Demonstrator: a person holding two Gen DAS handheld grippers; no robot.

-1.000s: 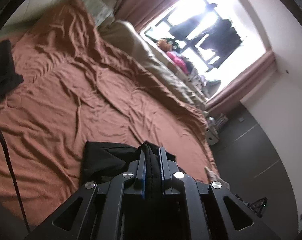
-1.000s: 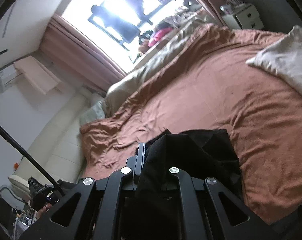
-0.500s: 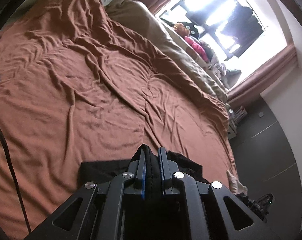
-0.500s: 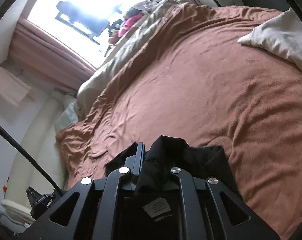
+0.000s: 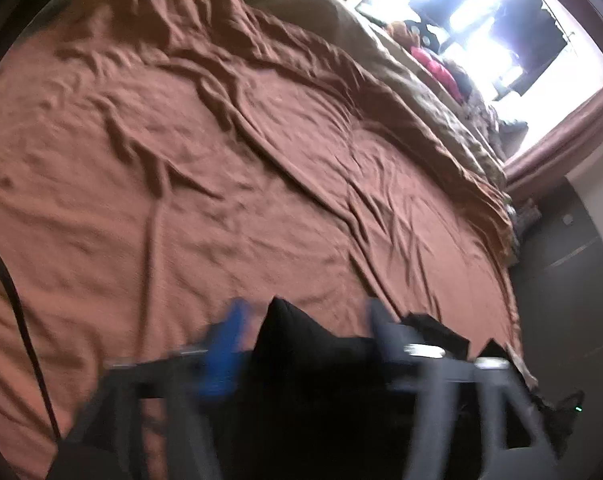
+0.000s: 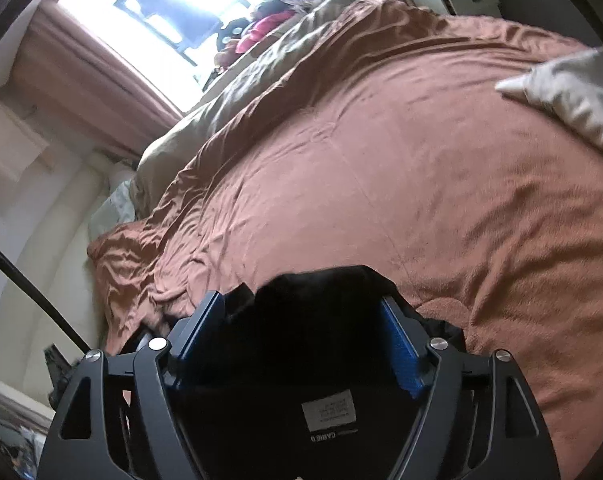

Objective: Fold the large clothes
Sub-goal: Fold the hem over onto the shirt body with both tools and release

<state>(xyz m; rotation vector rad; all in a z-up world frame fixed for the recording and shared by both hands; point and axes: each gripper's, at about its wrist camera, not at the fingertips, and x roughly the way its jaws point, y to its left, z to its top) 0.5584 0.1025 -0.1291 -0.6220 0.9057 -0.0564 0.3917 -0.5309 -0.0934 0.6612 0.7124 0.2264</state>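
Black garment (image 6: 301, 344) with white care label (image 6: 328, 409) reading "CABIE", both grippers' jaws just spread apart, garment loose between them, rust bedspread (image 6: 381, 184)

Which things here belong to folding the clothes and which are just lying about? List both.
Belongs to the job:
- black garment, lying on the bed between both claws
- left claw and right claw, both just opened, letting go of it
- brown bedspread, the folding surface

Just lying about:
- white pillow
- beige duvet
- clutter at the window
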